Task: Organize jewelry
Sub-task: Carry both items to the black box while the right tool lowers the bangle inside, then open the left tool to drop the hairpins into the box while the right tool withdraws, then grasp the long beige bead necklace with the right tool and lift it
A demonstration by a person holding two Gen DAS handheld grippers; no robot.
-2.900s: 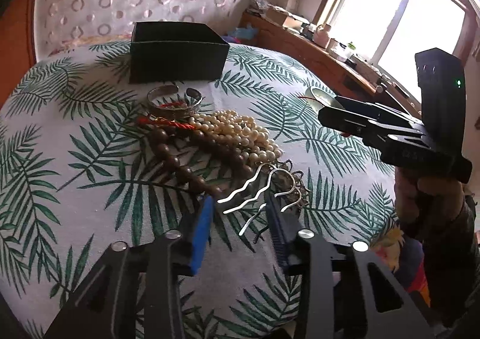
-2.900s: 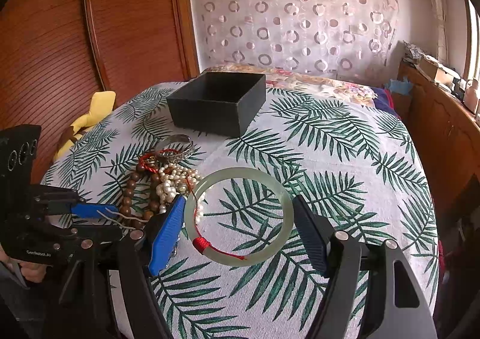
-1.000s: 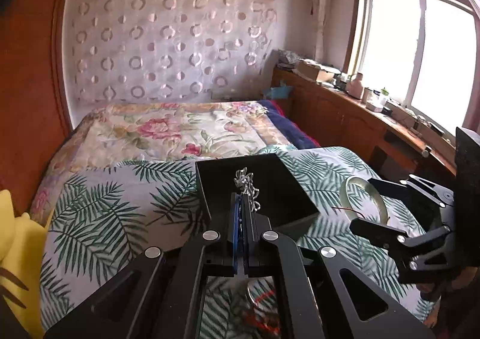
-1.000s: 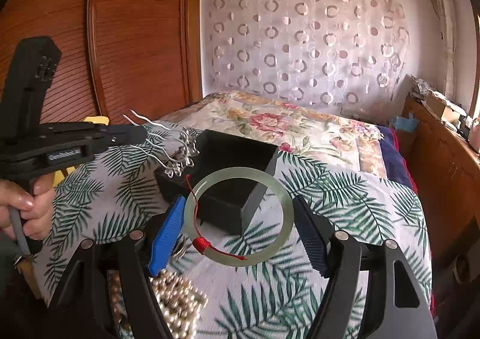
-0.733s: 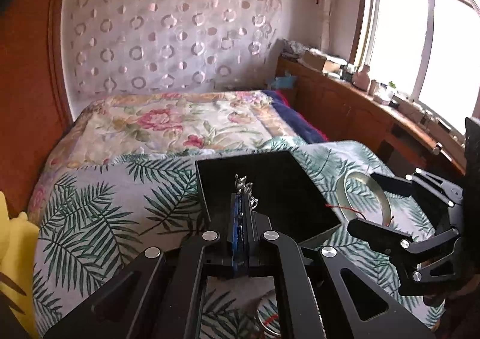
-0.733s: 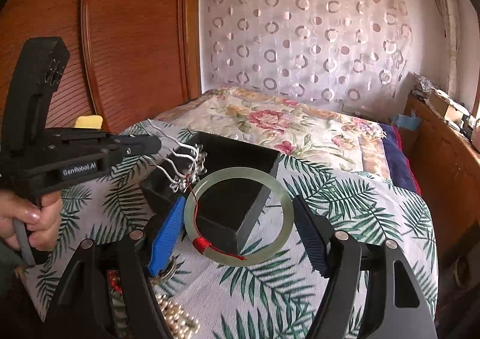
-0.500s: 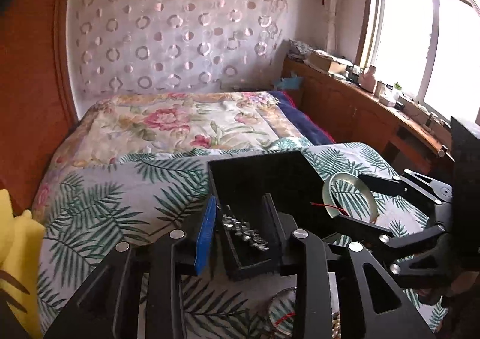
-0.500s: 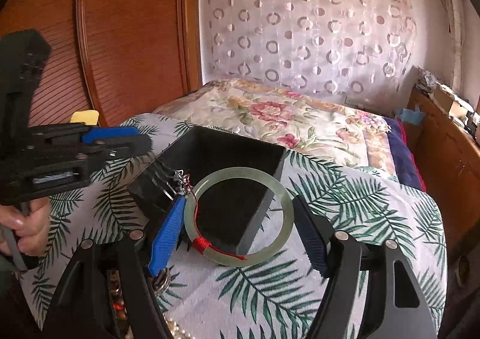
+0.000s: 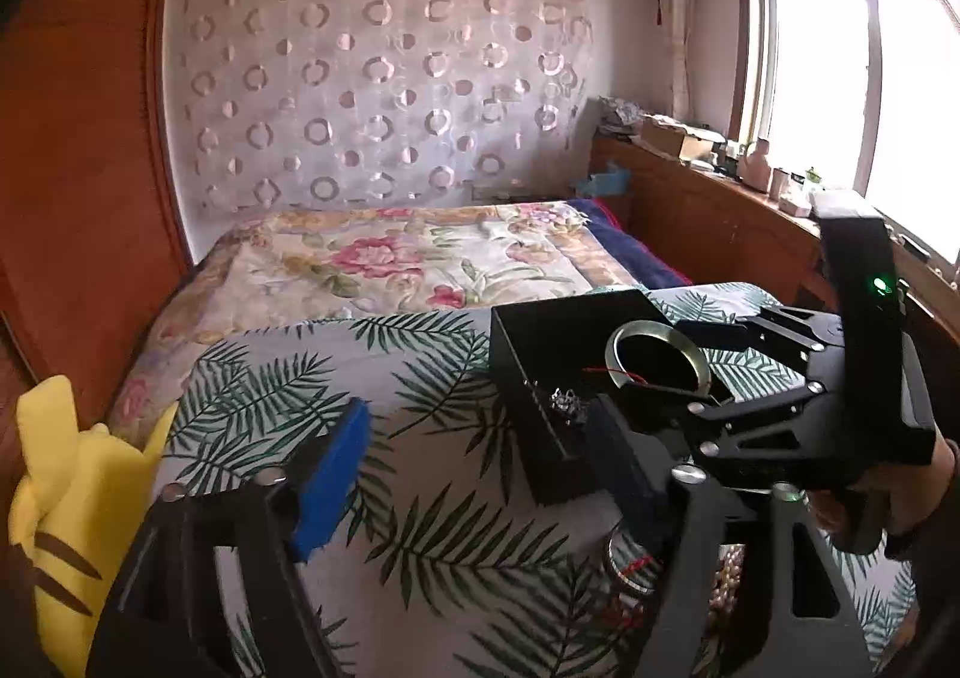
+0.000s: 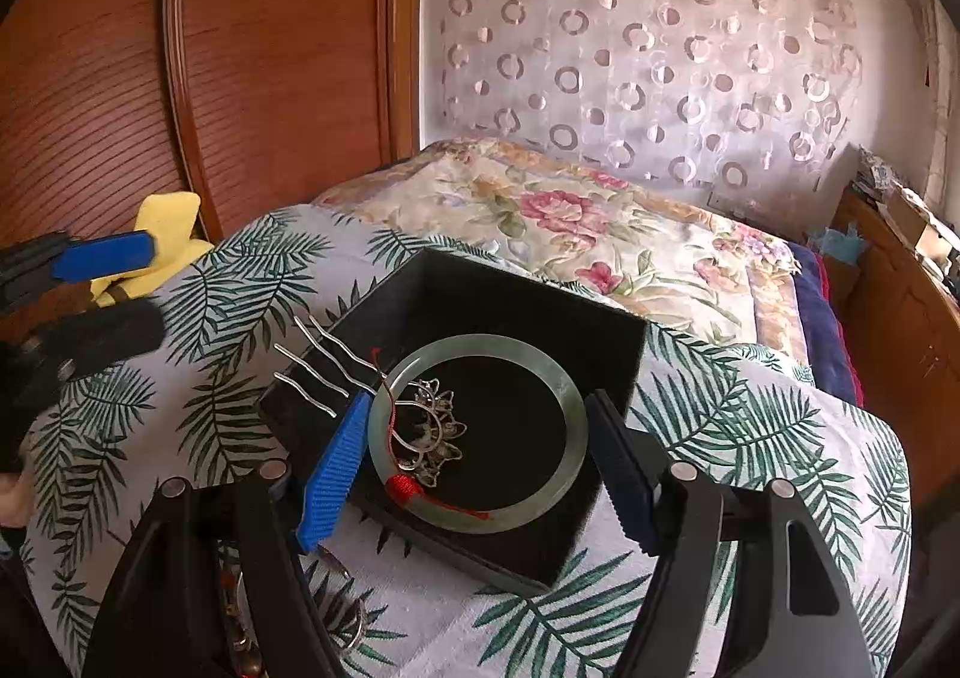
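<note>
Bangle point(image 10: 480, 432) sitting between right gripper point(image 10: 474, 465) jaws, gripped at both sides, hovering over box point(image 10: 600, 318) opening. Hairpin point(image 10: 384, 390), no longer in left gripper point(image 9: 480, 468), lying beyond right jaws in box, prongs overhanging rim. Left jaws gaping wide, empty, having pulled aside. Bangle drop likely coming next; beads still waiting.

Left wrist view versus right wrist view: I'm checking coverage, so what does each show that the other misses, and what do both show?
Only the left wrist view shows the window, the pearls on the cloth, and the right gripper from outside.

Only the right wrist view shows the hairpin's wavy prongs sticking out over the box wall.

Both show the black box, the jade bangle held over it, the silver hairpin ornament inside, and the yellow plush.
</note>
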